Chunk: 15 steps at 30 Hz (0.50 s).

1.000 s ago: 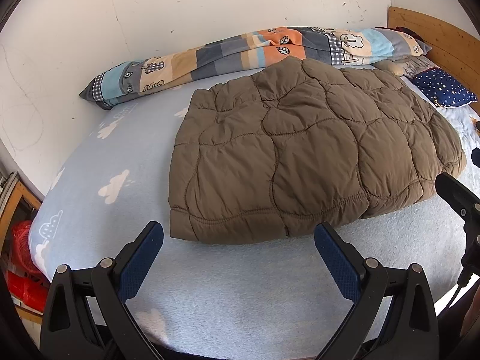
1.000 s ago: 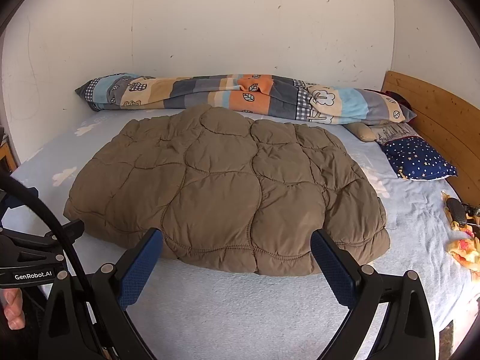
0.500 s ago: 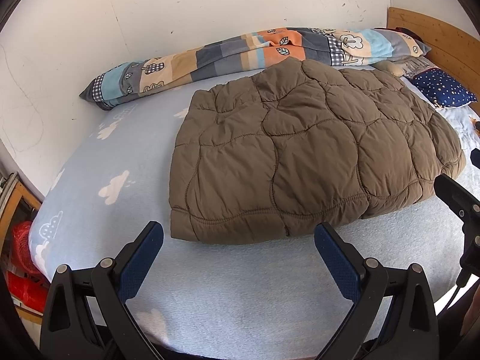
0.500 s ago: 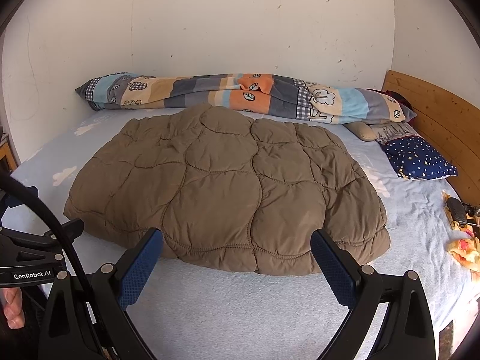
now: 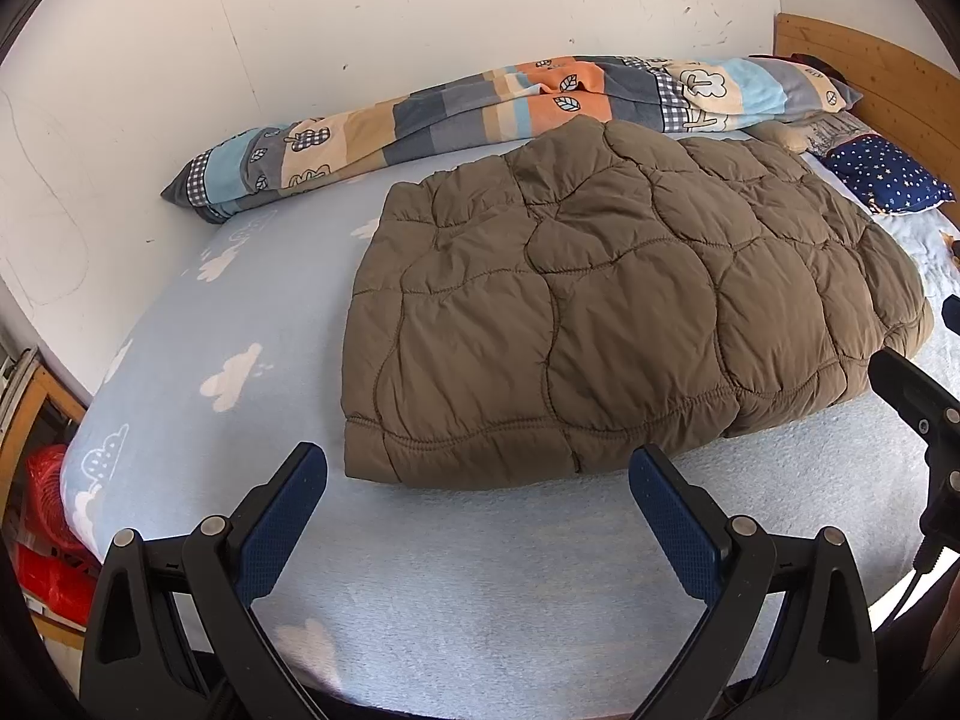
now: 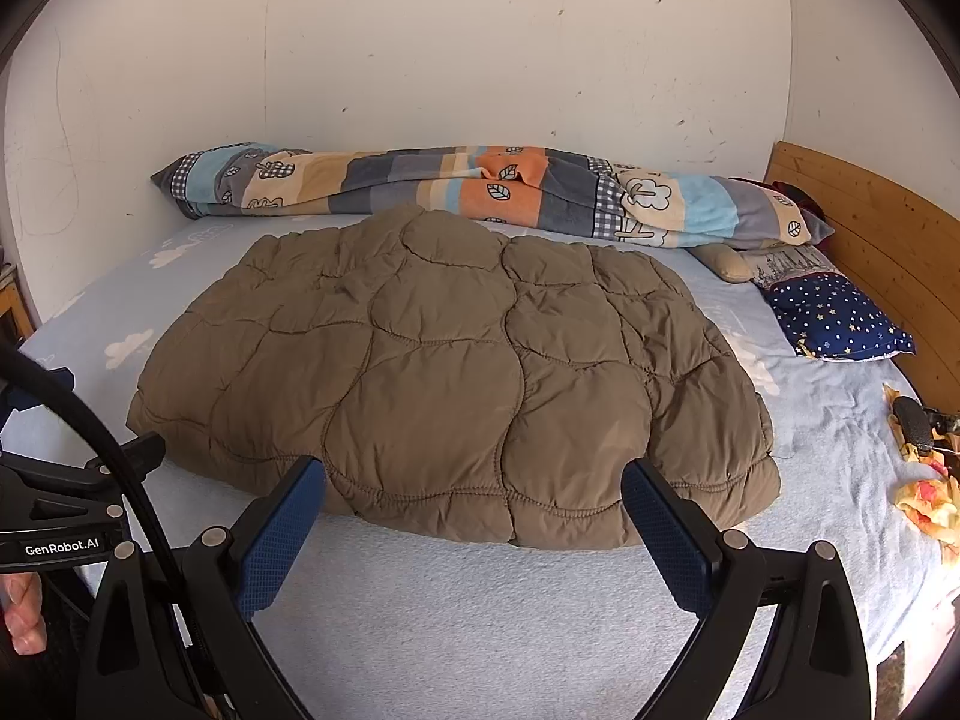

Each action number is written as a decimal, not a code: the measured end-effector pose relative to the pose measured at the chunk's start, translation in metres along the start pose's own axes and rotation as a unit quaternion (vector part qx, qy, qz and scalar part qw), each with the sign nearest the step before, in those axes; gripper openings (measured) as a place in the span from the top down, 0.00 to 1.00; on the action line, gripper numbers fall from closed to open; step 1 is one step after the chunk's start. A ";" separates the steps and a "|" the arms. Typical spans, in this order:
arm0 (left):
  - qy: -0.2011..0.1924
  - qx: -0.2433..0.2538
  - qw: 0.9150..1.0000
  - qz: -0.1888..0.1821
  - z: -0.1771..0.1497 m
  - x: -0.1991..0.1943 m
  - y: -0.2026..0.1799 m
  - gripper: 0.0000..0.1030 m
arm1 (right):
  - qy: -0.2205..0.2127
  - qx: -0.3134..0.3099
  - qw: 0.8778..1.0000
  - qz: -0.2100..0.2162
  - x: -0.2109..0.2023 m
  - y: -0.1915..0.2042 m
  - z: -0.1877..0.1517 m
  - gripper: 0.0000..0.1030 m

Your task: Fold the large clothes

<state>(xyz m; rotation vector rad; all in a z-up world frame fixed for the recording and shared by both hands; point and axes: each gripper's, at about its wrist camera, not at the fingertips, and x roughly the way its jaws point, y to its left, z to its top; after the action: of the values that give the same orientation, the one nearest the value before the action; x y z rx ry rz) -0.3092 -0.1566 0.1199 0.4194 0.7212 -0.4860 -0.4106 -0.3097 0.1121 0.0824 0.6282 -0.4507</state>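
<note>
Brown quilted jacket [image 6: 444, 378] lies folded flat mid-bed [image 6: 480, 612], patchwork blanket [image 6: 480, 186] far behind. Left claw [image 5: 477, 516] and right claw [image 6: 474, 516] spread apart, empty, at its near edge.

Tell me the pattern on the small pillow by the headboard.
Navy pillow with small white stars; clearest in the right wrist view.

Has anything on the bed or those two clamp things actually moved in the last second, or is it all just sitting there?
Nothing has visibly changed. The brown quilted coat lies as it did on the light blue bed sheet, and the left gripper and right gripper still hover open at its near edge, holding nothing. The striped blanket and star-print pillow have not shifted either.
</note>
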 end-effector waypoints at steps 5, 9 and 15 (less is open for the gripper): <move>0.000 0.002 1.000 0.002 0.000 0.000 0.000 0.02 | -0.001 0.000 1.000 0.000 0.000 -0.001 0.000 0.02; 0.007 0.003 1.000 -0.001 -0.001 0.003 0.002 0.02 | 0.000 0.001 1.000 0.000 0.000 -0.002 -0.001 0.02; 0.060 -0.010 0.998 -0.020 -0.002 0.017 0.011 0.02 | 0.000 0.000 1.000 0.002 0.000 -0.002 -0.002 0.02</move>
<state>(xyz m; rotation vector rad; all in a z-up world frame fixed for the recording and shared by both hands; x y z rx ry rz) -0.2932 -0.1515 0.1082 0.4194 0.8513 -0.4936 -0.4127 -0.3114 0.1111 0.0841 0.6281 -0.4466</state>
